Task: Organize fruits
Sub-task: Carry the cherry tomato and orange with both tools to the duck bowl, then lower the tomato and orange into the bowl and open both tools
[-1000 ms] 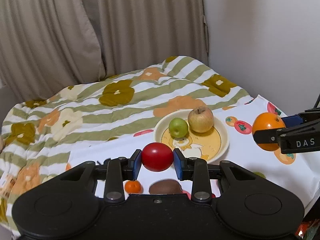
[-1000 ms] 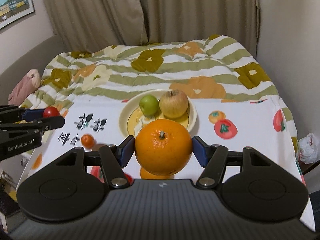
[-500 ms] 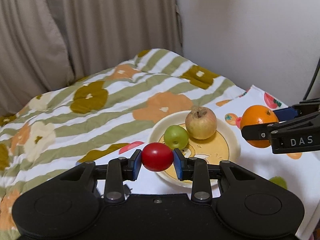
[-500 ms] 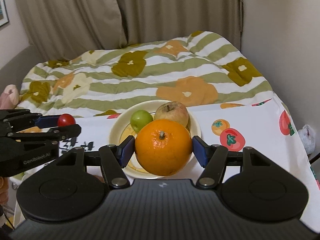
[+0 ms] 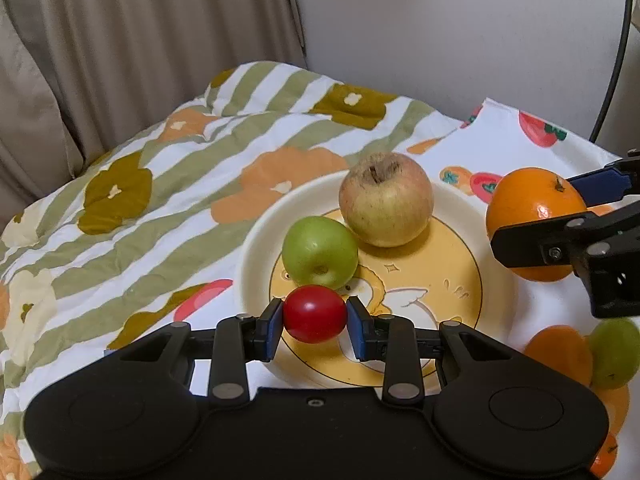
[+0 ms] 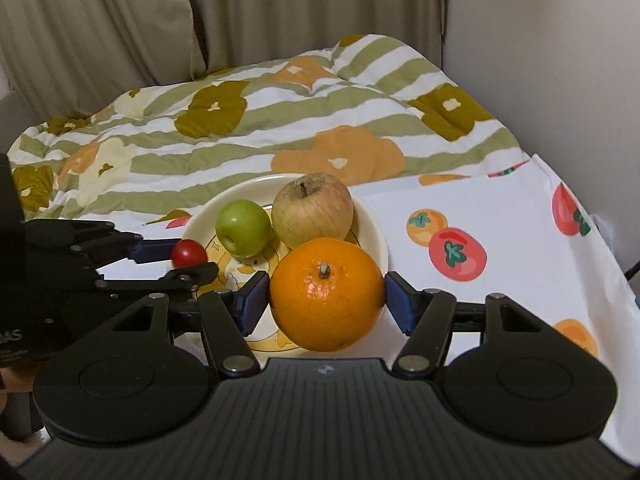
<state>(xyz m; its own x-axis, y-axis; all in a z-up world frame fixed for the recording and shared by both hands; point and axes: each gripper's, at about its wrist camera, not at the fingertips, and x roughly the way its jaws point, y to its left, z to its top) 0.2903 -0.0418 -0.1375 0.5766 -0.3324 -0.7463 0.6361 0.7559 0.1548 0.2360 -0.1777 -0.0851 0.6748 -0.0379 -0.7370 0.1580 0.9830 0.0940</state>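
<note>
My left gripper (image 5: 315, 325) is shut on a small red tomato (image 5: 315, 313) and holds it over the near rim of the cream plate (image 5: 256, 240). The plate holds a green apple (image 5: 320, 252) and a larger yellow-red apple (image 5: 386, 199). My right gripper (image 6: 326, 298) is shut on an orange (image 6: 326, 294), held at the plate's near right edge (image 6: 378, 236). The orange also shows in the left wrist view (image 5: 534, 216), right of the plate. The tomato shows in the right wrist view (image 6: 189, 253), at the plate's left side.
The plate sits on a white fruit-print cloth (image 6: 500, 240) next to a striped floral quilt (image 6: 240, 120). Beige curtains (image 6: 120, 20) and a pale wall (image 5: 460, 32) stand behind. A black cable (image 5: 614, 60) hangs at the right.
Both grippers have moved forward and closer to the plate. The tomato now hangs over the plate's near rim and the orange is at its right edge. Both stay shut.
</note>
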